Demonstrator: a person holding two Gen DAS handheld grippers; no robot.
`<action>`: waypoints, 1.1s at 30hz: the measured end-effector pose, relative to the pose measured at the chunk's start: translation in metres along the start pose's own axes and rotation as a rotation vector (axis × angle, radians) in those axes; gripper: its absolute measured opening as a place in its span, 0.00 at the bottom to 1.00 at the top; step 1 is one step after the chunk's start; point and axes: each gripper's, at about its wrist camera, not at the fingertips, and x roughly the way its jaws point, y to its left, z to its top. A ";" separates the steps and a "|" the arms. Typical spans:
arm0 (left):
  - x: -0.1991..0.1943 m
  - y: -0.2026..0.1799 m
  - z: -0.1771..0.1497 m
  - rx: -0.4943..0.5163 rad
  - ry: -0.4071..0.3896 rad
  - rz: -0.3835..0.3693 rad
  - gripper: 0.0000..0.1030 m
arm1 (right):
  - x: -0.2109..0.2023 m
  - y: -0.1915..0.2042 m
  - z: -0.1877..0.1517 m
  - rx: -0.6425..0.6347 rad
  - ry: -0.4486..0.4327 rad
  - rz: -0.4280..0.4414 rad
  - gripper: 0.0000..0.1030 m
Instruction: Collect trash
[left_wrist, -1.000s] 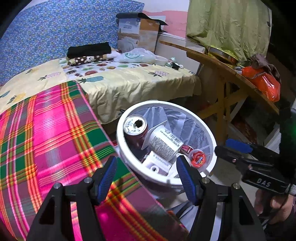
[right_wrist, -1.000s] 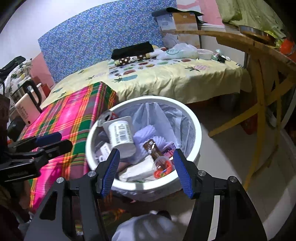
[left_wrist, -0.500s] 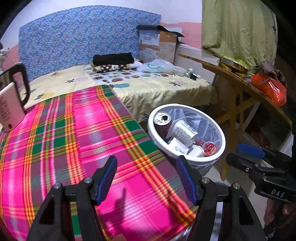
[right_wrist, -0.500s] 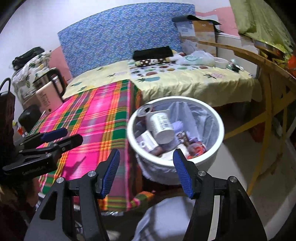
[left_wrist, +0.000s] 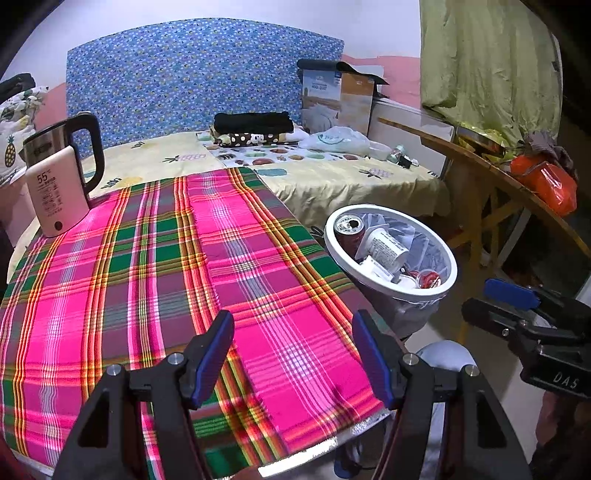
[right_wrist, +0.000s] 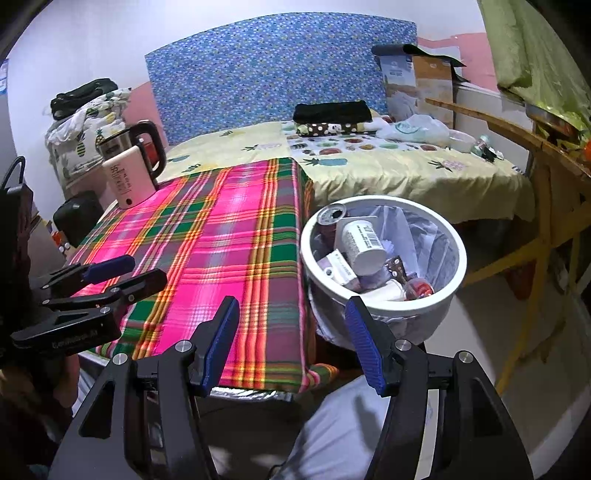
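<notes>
A white trash bin (left_wrist: 436, 254) (right_wrist: 460, 258) lined with a plastic bag stands on the floor right of the table. It holds a soda can (left_wrist: 349, 229), a white cup (left_wrist: 386, 251) (right_wrist: 364, 245), a small box and wrappers. My left gripper (left_wrist: 291, 354) is open and empty above the near part of the pink plaid tablecloth (left_wrist: 147, 277). My right gripper (right_wrist: 291, 343) is open and empty over the table's near right corner, just left of the bin. Each gripper also shows in the other's view: the right one (left_wrist: 524, 310) and the left one (right_wrist: 107, 277).
An electric kettle (left_wrist: 61, 173) (right_wrist: 129, 166) stands at the table's far left corner. Behind is a bed with a yellow sheet (left_wrist: 332, 173), folded clothes and a plastic bag. A wooden table (left_wrist: 498, 177) with an orange bag stands to the right of the bin.
Both grippers have pulled back and up from over the bin. The bin now looks smaller and farther, and the whole tablecloth and the kettle have come into view.
</notes>
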 end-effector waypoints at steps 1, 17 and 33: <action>-0.002 0.000 -0.001 0.003 -0.004 0.005 0.66 | -0.001 0.001 -0.001 -0.001 0.000 0.004 0.59; -0.012 0.002 -0.008 0.001 -0.009 0.021 0.66 | -0.005 0.009 -0.006 -0.007 -0.003 0.019 0.59; -0.013 0.003 -0.006 -0.001 -0.010 0.027 0.66 | -0.004 0.009 -0.005 -0.009 -0.001 0.020 0.59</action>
